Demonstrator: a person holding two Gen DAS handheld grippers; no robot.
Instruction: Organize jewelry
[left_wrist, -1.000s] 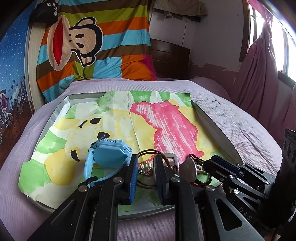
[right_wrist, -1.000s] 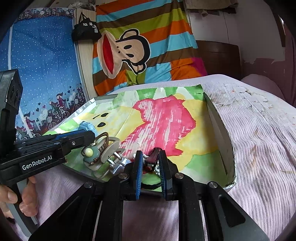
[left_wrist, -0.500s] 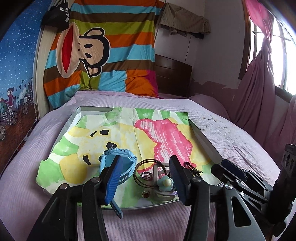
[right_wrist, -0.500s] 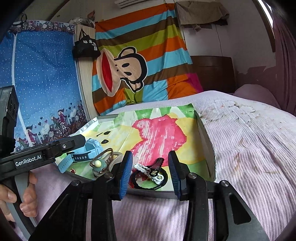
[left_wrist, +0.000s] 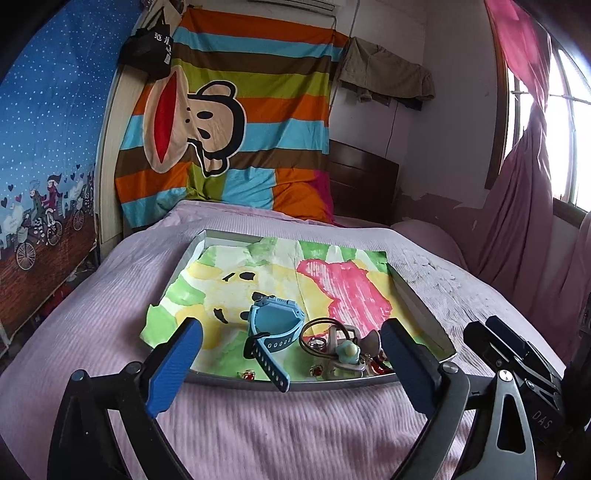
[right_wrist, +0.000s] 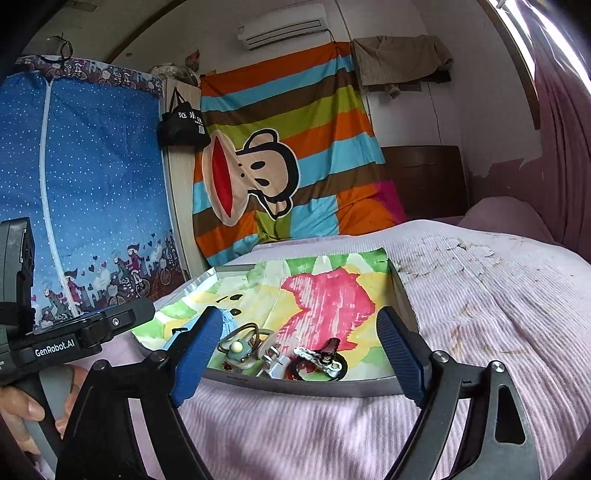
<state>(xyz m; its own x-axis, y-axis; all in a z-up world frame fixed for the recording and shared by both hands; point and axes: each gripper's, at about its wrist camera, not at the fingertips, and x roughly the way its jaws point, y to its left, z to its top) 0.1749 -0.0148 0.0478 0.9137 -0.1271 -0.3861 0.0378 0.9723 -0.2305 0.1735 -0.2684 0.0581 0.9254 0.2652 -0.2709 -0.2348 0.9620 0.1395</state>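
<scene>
A shallow metal tray (left_wrist: 421, 312) lined with painted paper lies on the bed. At its near end sit a blue watch (left_wrist: 275, 325), brown hair rings with a green bead (left_wrist: 349, 350), small red pieces (left_wrist: 248, 375) and clips. In the right wrist view the same pile shows: the hair ring cluster (right_wrist: 242, 345), a white clip (right_wrist: 317, 360) on a black ring, a silver clip (right_wrist: 275, 363). My left gripper (left_wrist: 291, 363) is open, held back from the tray's near edge. My right gripper (right_wrist: 301, 354) is open too, empty, just short of the tray (right_wrist: 400, 291).
The pink ribbed bedspread (left_wrist: 258, 428) surrounds the tray. A striped monkey blanket (left_wrist: 221, 122) hangs at the headboard, a blue curtain (right_wrist: 85, 184) at left, pink drapes (left_wrist: 517, 206) at right. A hand (right_wrist: 22, 413) holds the left gripper's handle.
Both grippers went from shut to wide open and pulled back and up from the tray. The pieces they were pinching now lie free at the tray's near end.
</scene>
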